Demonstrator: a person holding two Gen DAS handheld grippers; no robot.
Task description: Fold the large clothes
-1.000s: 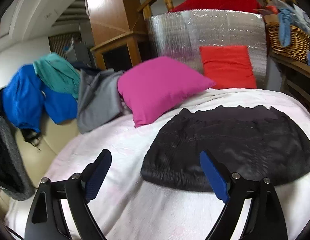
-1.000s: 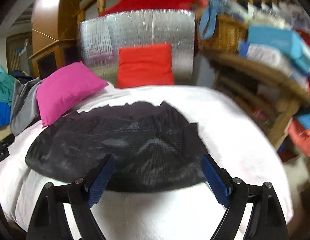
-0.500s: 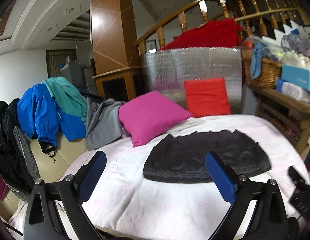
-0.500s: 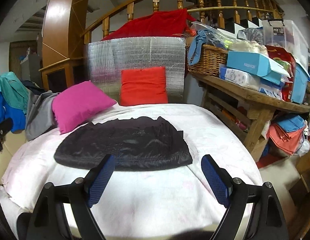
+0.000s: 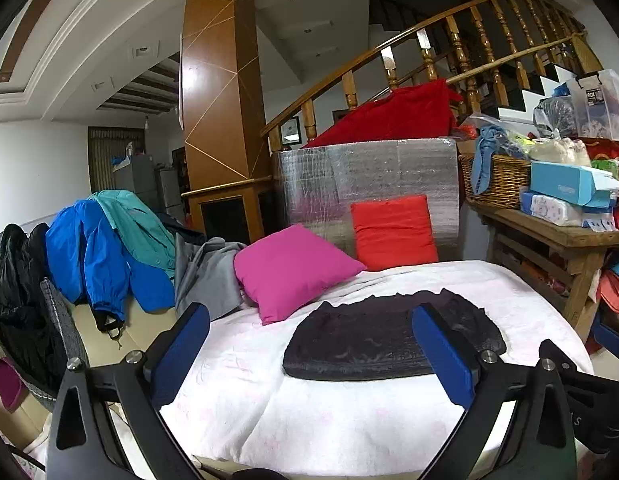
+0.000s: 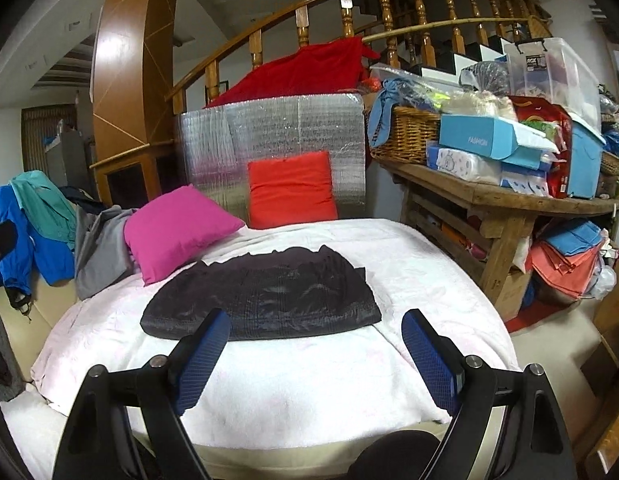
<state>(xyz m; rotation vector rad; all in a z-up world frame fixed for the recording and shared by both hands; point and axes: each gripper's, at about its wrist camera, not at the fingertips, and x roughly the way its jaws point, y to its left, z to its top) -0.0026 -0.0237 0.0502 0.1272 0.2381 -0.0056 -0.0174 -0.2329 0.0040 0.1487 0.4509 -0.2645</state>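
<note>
- and there it lies, the black garment (image 6: 261, 296), a flat folded bundle on the white bed cover (image 6: 289, 392), across the middle of the bed and a little toward the pillow end.
- big change in one second: a moment ago both cameras were right over that bundle, and now the whole bed is in frame, so both hands have drawn back and up, away from the near edge.
- left hand-held gripper (image 5: 313, 356): fingers wide apart, spread a touch wider than a second ago, nothing between them.
- right hand-held gripper (image 6: 315, 354): fingers wide apart too, spread unchanged, nothing held.
- the garment looks the same shape as before, untouched by either tool, well clear of both.
- pink pillow (image 5: 293, 270) sits just beside the garment's far left corner, red pillow (image 5: 393, 232) stands against the silver padded panel at the head of the bed.
- my read: this piece is done and released, a tidy packet left behind.
- more clothes wait in a heap off the bed's left edge, the blue jacket (image 5: 89, 256) among them; whether the heap's grey piece is one garment or two, i can't quite tell.
- next up, likely, another large item from there.
</note>
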